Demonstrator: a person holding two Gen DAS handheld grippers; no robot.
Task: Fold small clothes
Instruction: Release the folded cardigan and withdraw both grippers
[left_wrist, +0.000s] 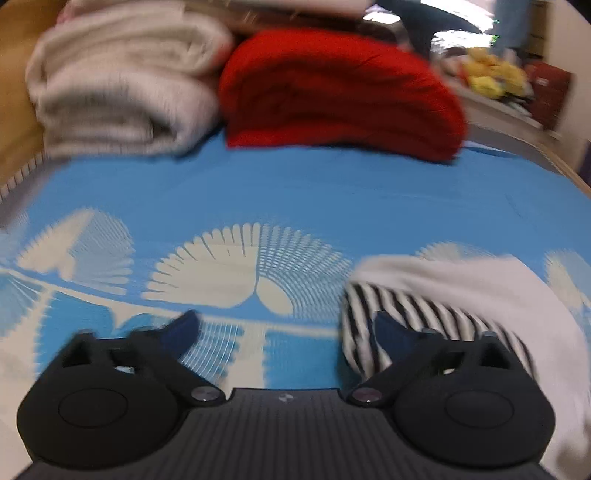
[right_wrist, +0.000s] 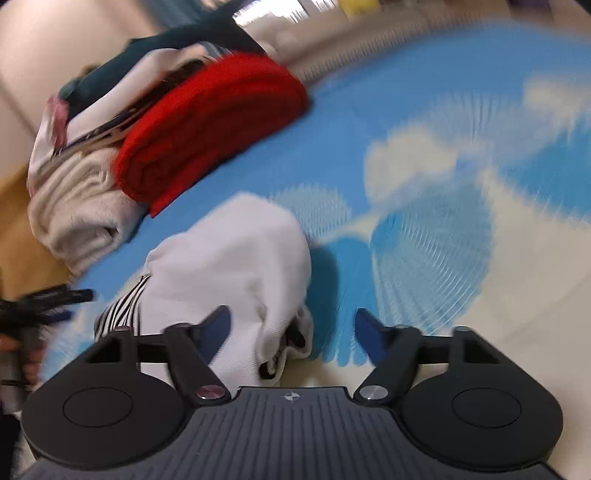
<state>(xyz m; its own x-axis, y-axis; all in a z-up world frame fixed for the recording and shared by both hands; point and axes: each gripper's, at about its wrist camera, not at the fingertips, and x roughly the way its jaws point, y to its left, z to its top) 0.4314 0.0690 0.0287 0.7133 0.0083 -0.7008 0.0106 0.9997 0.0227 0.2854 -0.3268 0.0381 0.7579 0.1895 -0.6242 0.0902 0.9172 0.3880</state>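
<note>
The folded white garment (right_wrist: 236, 258) with a black-and-white striped part lies on the blue bedsheet (left_wrist: 295, 192) patterned with pale fan shapes, in front of the red folded cloth (left_wrist: 332, 96). A cream folded blanket (left_wrist: 118, 85) sits just beside the red cloth, touching it, with more clothes piled behind. The left gripper (left_wrist: 286, 332) hovers near the garment's striped edge, fingers spread wide and gripping nothing. The right gripper (right_wrist: 291, 328) hangs over the garment's near corner, fingers released too, nothing pinched between them. Both views are blurred.
</note>
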